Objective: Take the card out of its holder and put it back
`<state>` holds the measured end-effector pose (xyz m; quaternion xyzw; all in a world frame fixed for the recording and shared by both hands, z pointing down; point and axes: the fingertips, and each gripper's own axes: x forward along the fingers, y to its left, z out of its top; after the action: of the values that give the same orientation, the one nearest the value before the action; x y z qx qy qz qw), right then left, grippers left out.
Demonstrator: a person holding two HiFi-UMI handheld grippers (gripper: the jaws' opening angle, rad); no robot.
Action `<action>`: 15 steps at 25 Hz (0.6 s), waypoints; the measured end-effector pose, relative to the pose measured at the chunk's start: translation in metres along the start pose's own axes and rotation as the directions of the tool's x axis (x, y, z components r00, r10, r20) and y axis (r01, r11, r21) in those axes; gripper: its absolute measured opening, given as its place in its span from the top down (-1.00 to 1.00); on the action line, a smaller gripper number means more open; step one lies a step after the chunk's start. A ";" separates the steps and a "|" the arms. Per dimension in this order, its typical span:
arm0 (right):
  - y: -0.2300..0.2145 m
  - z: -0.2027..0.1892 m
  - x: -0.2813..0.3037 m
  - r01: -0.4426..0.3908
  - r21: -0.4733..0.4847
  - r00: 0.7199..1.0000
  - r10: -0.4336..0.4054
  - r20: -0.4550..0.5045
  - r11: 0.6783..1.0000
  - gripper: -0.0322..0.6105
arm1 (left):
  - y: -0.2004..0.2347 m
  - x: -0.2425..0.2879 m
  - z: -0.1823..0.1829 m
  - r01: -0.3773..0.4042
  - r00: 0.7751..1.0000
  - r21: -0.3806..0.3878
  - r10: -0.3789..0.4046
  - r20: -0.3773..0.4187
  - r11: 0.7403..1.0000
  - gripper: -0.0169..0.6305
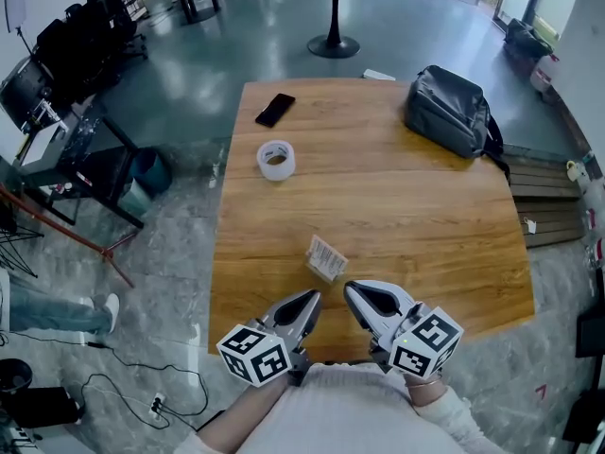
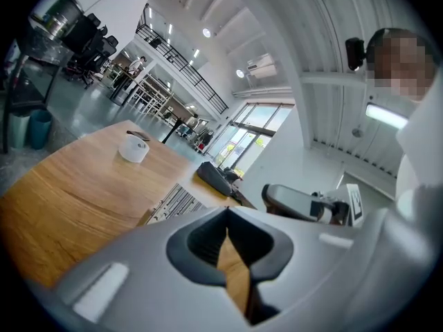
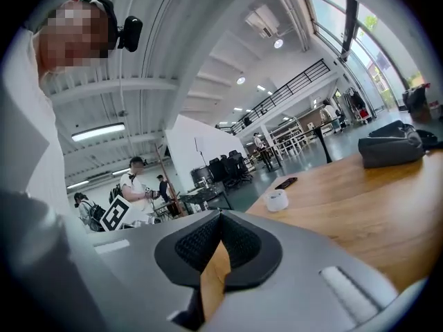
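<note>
A card with printed lines stands tilted in its small holder near the front middle of the wooden table; it also shows as the striped card in the left gripper view. My left gripper hangs just below and left of it, jaws shut with nothing between them. Just below and right of the card is my right gripper, also shut and empty. Neither touches the card. In their own views the left gripper and right gripper have their tips meeting.
A roll of tape and a black phone lie on the table's far left part, a grey bag at the far right corner. Black chairs and stands crowd the floor to the left. People stand in the background.
</note>
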<state>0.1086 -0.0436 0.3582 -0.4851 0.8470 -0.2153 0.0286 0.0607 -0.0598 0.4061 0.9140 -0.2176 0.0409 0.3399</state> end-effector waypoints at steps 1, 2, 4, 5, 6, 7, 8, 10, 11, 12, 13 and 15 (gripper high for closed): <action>0.002 -0.003 -0.001 0.000 0.002 1.000 0.000 -0.001 1.000 0.90 | -0.001 -0.001 -0.001 0.002 1.000 0.002 -0.002 -0.002 1.000 0.92; 0.003 -0.006 -0.002 0.000 0.006 1.000 0.000 -0.001 1.000 0.90 | -0.003 -0.001 -0.003 0.003 1.000 0.002 -0.003 -0.004 1.000 0.92; 0.006 -0.014 -0.004 0.003 0.012 1.000 -0.003 -0.007 1.000 0.90 | -0.004 -0.003 -0.006 0.002 1.000 0.001 -0.002 -0.005 1.000 0.92; 0.007 -0.018 -0.004 0.006 0.013 1.000 -0.006 -0.015 1.000 0.90 | -0.004 -0.004 -0.007 0.001 1.000 -0.001 -0.001 -0.003 1.000 0.92; 0.007 -0.021 -0.004 0.010 0.013 1.000 -0.009 -0.023 1.000 0.90 | -0.004 -0.005 -0.008 -0.001 1.000 -0.004 0.001 -0.001 1.000 0.92; 0.007 -0.023 -0.004 0.016 0.011 0.999 -0.016 -0.031 1.000 0.90 | -0.004 -0.006 -0.008 -0.002 1.000 -0.008 0.002 0.000 1.000 0.92; 0.006 -0.025 -0.004 0.026 0.010 0.999 -0.026 -0.035 1.000 0.90 | -0.003 -0.006 -0.009 -0.004 1.000 -0.012 0.004 -0.002 1.000 0.92; 0.003 -0.026 -0.006 0.048 0.011 0.998 -0.047 -0.033 0.999 0.90 | -0.003 -0.006 -0.012 -0.007 1.000 -0.019 0.006 -0.011 1.000 0.92; 0.001 -0.027 -0.008 0.060 0.012 0.998 -0.059 -0.032 0.998 0.90 | -0.003 -0.006 -0.014 -0.008 1.000 -0.022 0.008 -0.016 1.000 0.92; -0.001 -0.027 -0.009 0.071 0.012 0.997 -0.071 -0.034 0.997 0.90 | -0.003 -0.006 -0.015 -0.010 1.000 -0.023 0.009 -0.018 1.000 0.92; -0.003 -0.028 -0.009 0.080 0.013 0.996 -0.079 -0.039 0.997 0.90 | -0.003 -0.006 -0.015 -0.011 1.000 -0.025 0.010 -0.020 1.000 0.92; -0.004 -0.031 -0.007 0.086 0.021 0.995 -0.085 -0.048 0.996 0.90 | -0.001 -0.006 -0.017 -0.013 1.000 -0.033 0.012 -0.024 0.999 0.92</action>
<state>0.1074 -0.0286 0.3865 -0.5155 0.8233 -0.2375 0.0051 0.0569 -0.0461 0.4167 0.9063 -0.2199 0.0503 0.3574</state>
